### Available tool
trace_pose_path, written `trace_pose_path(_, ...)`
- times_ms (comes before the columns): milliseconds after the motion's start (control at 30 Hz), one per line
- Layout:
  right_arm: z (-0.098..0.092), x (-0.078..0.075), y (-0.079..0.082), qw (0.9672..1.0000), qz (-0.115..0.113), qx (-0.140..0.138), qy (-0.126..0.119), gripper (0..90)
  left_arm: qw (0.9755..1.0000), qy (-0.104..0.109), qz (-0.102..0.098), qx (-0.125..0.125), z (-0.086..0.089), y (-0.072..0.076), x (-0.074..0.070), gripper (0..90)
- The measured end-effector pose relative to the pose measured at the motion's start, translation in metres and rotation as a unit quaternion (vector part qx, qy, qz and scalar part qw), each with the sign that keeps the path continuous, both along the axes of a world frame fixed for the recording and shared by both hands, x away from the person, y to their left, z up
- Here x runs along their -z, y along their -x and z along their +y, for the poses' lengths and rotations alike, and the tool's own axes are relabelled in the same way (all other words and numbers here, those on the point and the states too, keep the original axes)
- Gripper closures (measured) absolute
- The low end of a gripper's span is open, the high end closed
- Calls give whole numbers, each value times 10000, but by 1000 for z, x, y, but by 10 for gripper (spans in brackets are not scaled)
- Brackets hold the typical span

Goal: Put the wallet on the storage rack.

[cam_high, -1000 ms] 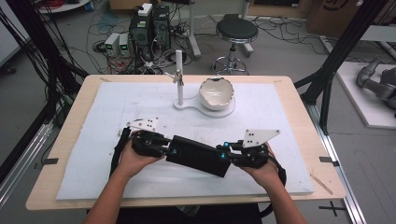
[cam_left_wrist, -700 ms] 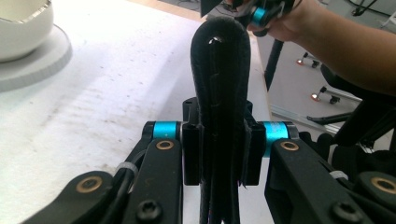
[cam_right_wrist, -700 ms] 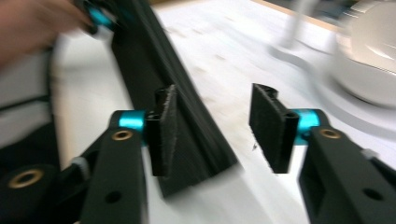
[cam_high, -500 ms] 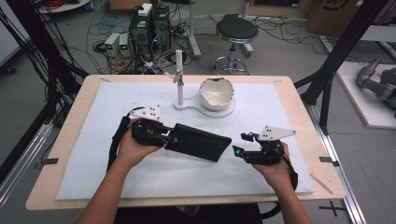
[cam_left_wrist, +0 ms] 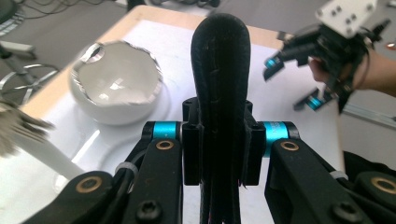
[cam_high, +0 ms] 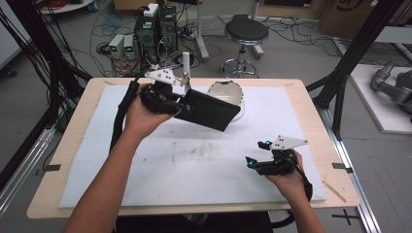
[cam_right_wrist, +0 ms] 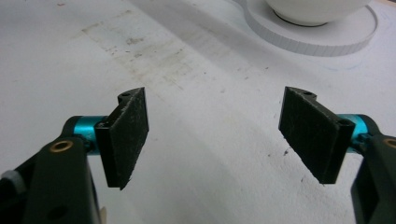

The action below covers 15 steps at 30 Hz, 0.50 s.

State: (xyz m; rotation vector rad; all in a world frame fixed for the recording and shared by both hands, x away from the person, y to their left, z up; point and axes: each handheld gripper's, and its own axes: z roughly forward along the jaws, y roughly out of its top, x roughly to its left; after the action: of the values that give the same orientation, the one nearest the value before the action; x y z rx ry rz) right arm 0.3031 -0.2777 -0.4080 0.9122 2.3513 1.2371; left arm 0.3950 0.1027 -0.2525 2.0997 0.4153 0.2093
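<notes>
A flat black case point(cam_high: 211, 112) hangs tilted in the air in front of the white bowl point(cam_high: 226, 92). My left gripper point(cam_high: 177, 104) is shut on the case's left end. In the left gripper view the case point(cam_left_wrist: 219, 70) stands edge-on between the pads of my left gripper point(cam_left_wrist: 219, 135), with the bowl point(cam_left_wrist: 116, 88) behind it on the left. My right gripper point(cam_high: 255, 153) sits low over the mat at the near right; its jaws have just been opening. They stand wide apart in the right gripper view point(cam_right_wrist: 212, 135), with nothing between them.
The bowl rests on a round white base point(cam_right_wrist: 322, 37) with an upright white post point(cam_high: 185, 63) at the far middle. A white mat point(cam_high: 194, 160) covers the wooden table point(cam_high: 311, 97). The right gripper point(cam_left_wrist: 289, 81) also shows far off in the left gripper view.
The right gripper let go of the case, opened, and drew back to the near right. The left hand lifted the case up and away toward the bowl.
</notes>
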Motion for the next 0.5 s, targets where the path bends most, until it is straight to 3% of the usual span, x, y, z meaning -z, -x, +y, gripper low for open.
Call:
trace_pose_path(233,-9,6,-5,9996,157,179,-147,215,9979,-462,-216,-387,-20,-27,-28,754)
trace_pose_path(367,-12,7,-6,9993,202,237,-208,215,9956,-713,-226,-561,-35,-45,-34,754)
trace_pose_path(500,-12,7,-6,9994,196,242,-178,215,9938,-825,-214,-710,-44,-60,-35,754)
